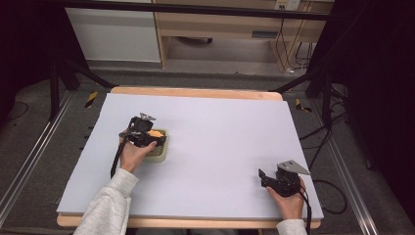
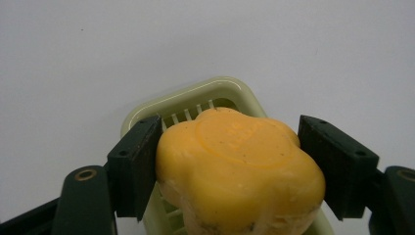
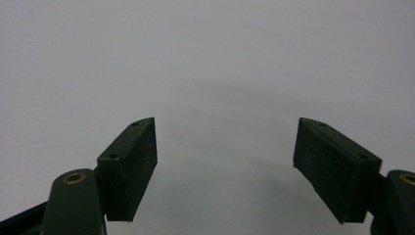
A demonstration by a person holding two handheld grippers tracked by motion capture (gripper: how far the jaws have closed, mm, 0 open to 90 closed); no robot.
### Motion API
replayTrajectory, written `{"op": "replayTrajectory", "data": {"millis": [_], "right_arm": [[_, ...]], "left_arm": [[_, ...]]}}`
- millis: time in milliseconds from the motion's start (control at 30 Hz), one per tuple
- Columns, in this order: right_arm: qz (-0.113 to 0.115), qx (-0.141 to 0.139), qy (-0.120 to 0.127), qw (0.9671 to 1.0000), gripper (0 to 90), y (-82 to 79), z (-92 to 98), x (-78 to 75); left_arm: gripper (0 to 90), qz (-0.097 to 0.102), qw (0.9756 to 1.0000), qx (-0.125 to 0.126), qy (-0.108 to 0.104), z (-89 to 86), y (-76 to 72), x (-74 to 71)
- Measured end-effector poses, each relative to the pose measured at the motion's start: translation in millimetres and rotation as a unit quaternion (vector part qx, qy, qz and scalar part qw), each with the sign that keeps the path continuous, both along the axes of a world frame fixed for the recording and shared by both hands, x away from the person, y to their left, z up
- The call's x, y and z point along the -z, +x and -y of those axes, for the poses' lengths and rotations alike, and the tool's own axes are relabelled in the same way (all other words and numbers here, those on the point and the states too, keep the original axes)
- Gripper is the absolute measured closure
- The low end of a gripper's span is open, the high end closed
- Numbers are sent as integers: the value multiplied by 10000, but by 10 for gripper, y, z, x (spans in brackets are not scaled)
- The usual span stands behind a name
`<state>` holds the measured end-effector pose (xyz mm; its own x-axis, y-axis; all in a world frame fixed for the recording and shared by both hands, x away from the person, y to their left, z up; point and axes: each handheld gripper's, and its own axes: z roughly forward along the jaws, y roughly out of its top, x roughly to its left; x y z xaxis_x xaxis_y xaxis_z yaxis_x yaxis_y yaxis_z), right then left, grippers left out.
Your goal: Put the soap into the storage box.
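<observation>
The left tongs (image 2: 227, 166) are spread wide around a yellow flower-shaped soap (image 2: 240, 171), seemingly touched on both sides, over a pale green slatted dish (image 2: 215, 95). The right tongs (image 3: 225, 166) are held wide open, empty, above the white bench (image 1: 220, 127).

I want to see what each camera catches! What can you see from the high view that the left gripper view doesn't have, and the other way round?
High view alone: the person's hands and sleeves, the right claw low on the white table, and the floor and furniture beyond. Left gripper view alone: a round stamp pressed into the soap's top, and the slats of the dish. Both share the left claw around the yellow soap, over the pale green soap dish.
</observation>
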<state>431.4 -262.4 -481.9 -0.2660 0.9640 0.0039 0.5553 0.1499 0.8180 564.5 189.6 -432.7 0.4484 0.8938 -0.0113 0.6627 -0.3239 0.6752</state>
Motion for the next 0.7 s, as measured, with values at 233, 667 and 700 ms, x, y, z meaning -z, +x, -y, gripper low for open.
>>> {"op": "replayTrajectory", "data": {"millis": [233, 667, 700], "right_arm": [[-1, -5, -13, 10000, 244, 2, -3, 2], [1, -31, -25, 10000, 236, 0, -14, 1], [0, -31, -25, 10000, 236, 1, -14, 1]], "left_arm": [[262, -66, 10000, 10, 46, -23, -14, 78], [202, -137, 9999, 47, 34, -84, -50, 91], [197, -129, 9999, 100, 33, -90, -67, 66]]}}
